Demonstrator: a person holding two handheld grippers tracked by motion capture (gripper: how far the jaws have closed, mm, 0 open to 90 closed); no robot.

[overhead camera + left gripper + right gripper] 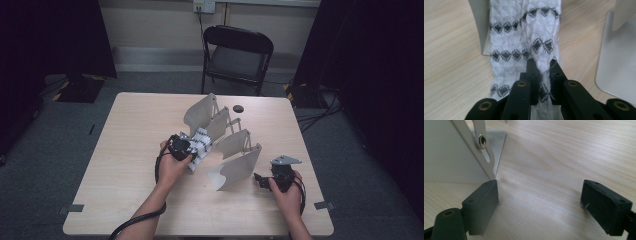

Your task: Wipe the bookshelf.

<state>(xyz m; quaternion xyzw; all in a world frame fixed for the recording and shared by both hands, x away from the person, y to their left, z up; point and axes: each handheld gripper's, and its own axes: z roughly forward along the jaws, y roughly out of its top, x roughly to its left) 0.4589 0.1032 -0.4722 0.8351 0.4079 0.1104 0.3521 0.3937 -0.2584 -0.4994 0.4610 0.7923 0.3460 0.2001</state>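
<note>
A white cloth [202,142] with rows of black diamonds lies among the grey panels of a folding rack [235,145] at the table's middle. My left gripper [187,151] is shut on a bunched fold of it. In the left gripper view the cloth [509,45] stretches away flat on the wood, and the pinched ridge runs down between my left gripper's [542,65] jaws. My right gripper [259,178] rests near the front right, just right of the nearest panel [239,170]. In the right gripper view it [539,195] stands open over bare wood, its left pad beside the panel's [449,155] corner.
The wooden table [130,130] has free room at the left and along the front edge. A small black disc [238,108] lies behind the rack. A black folding chair [237,52] stands beyond the far edge. A riveted metal strut [482,141] crosses the panel.
</note>
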